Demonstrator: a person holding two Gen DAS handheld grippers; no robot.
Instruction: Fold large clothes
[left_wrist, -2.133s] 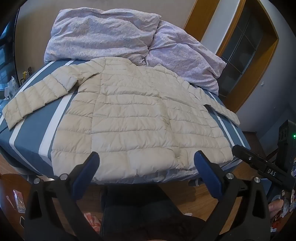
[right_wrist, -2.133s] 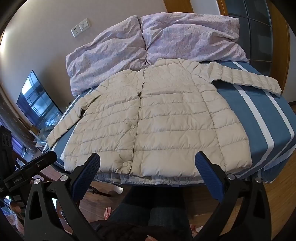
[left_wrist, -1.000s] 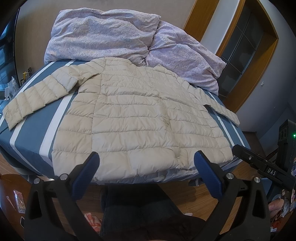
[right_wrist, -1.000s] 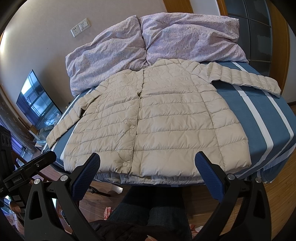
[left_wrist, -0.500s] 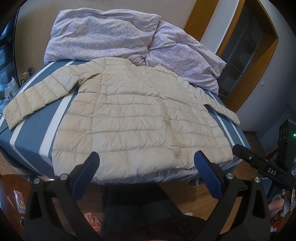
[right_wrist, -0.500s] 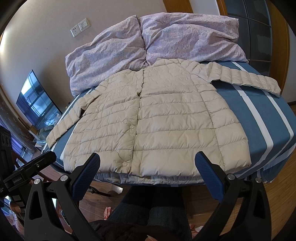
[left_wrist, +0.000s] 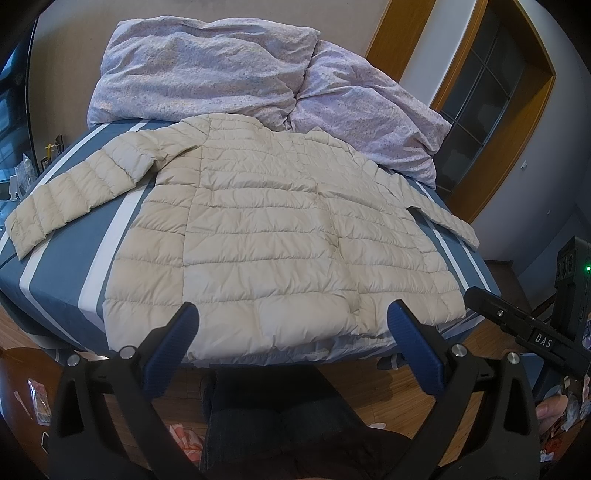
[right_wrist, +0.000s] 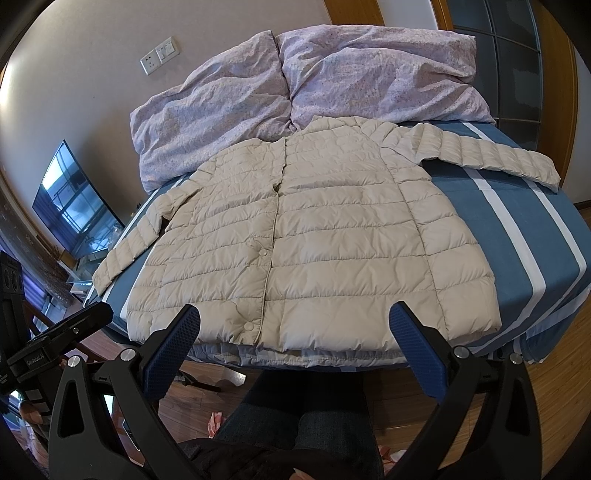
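Note:
A cream quilted puffer jacket (left_wrist: 266, 236) (right_wrist: 314, 236) lies flat and front-up on the bed, snaps closed, both sleeves spread out sideways. Its hem reaches the bed's near edge. My left gripper (left_wrist: 291, 325) hangs open in front of that hem, a little short of it, with nothing between its blue pads. My right gripper (right_wrist: 293, 325) is likewise open and empty just before the hem. Each gripper's body shows at the edge of the other's view.
The bed has a blue sheet with white stripes (left_wrist: 62, 266) (right_wrist: 524, 221). Two lilac pillows (left_wrist: 207, 70) (right_wrist: 369, 74) lie at its head beyond the collar. A person's legs in dark trousers (right_wrist: 310, 413) stand at the foot. A screen (right_wrist: 74, 203) is at the left; wooden floor around.

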